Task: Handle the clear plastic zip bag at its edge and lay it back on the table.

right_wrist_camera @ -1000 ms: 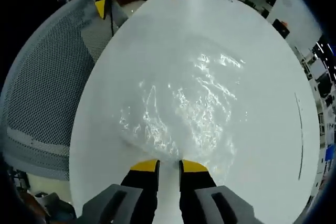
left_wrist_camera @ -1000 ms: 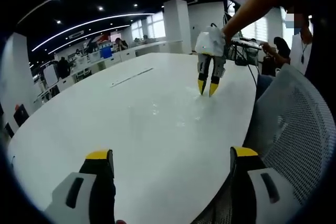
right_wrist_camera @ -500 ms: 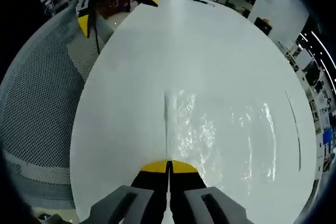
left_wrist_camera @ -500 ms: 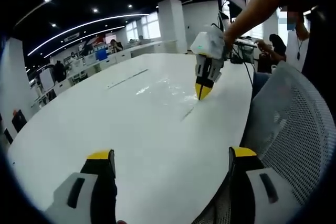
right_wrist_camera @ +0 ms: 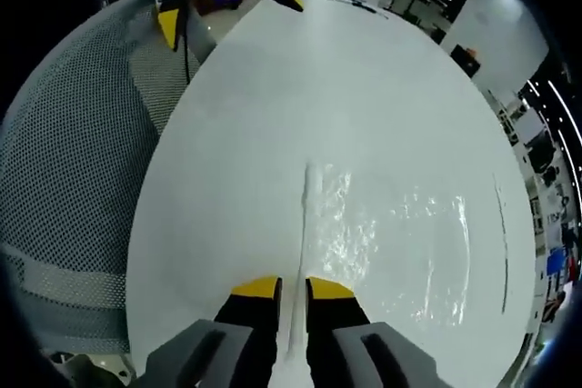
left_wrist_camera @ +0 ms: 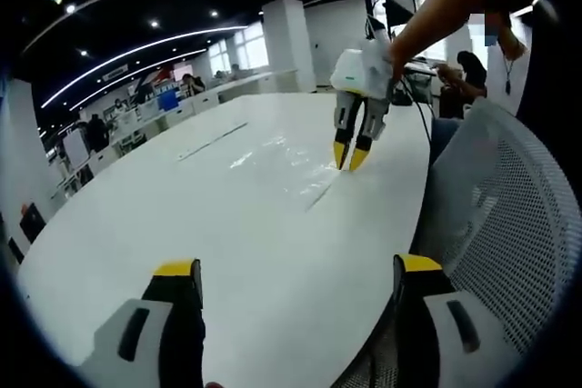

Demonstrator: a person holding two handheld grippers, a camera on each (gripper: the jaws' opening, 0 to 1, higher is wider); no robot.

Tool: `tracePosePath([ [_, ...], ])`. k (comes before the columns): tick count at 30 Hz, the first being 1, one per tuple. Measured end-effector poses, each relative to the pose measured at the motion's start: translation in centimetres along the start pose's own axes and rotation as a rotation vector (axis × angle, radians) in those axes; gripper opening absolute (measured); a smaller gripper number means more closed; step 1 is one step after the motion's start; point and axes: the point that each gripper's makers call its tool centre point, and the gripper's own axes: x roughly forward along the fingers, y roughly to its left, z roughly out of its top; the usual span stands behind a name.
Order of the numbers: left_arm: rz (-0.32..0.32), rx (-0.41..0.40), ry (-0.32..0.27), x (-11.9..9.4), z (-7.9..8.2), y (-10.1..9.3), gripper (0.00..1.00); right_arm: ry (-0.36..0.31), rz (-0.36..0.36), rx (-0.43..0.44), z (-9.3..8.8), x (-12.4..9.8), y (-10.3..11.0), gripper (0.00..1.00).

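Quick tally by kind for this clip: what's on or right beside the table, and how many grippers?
Clear plastic zip bag: 1
Mesh chair: 1
White table: 1
Grippers: 2, the left gripper and the right gripper
Total: 5

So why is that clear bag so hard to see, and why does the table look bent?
Right gripper view: the zip bag shows mainly as glinting ceiling-light glare on the white table. Left gripper view: fisheye bulges the table edge; bag is a faint sheen.

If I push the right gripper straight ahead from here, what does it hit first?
Most likely the zip edge of the clear bag, which runs between the right gripper's parted jaws, lying on the white table. Depth is hard to judge.
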Motion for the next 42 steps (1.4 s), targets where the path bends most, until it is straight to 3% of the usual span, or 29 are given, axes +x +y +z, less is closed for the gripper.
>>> tracePosePath([
  [7,-0.006,0.012,0.003,0.0,-0.1,-0.2,0.86,0.053,0.022,0.008,-0.6,0.5,-0.9,0.17],
  [10,-0.007,0.02,0.007,0.0,-0.1,-0.3,0.85,0.052,0.045,0.012,-0.5,0.7,-0.8,0.14],
  [13,-0.008,0.02,0.009,0.0,-0.1,-0.3,0.85,0.04,0.073,0.004,-0.4,0.9,0.0,0.03],
  [23,-0.019,0.009,0.004,0.3,0.2,-0.3,0.83,0.015,-0.009,0.048,0.5,1.2,0.3,0.0],
  [25,-0.028,0.015,0.005,0.4,0.2,-0.4,0.82,0.02,-0.021,0.112,0.6,1.4,0.1,0.0],
  [36,-0.093,0.07,0.004,2.5,1.2,-1.6,0.69,0.0,-0.014,0.104,2.3,0.6,1.3,0.0],
  [42,-0.138,0.153,0.005,3.7,2.3,-2.5,0.6,-0.013,0.001,0.078,3.6,0.0,2.1,0.0],
])
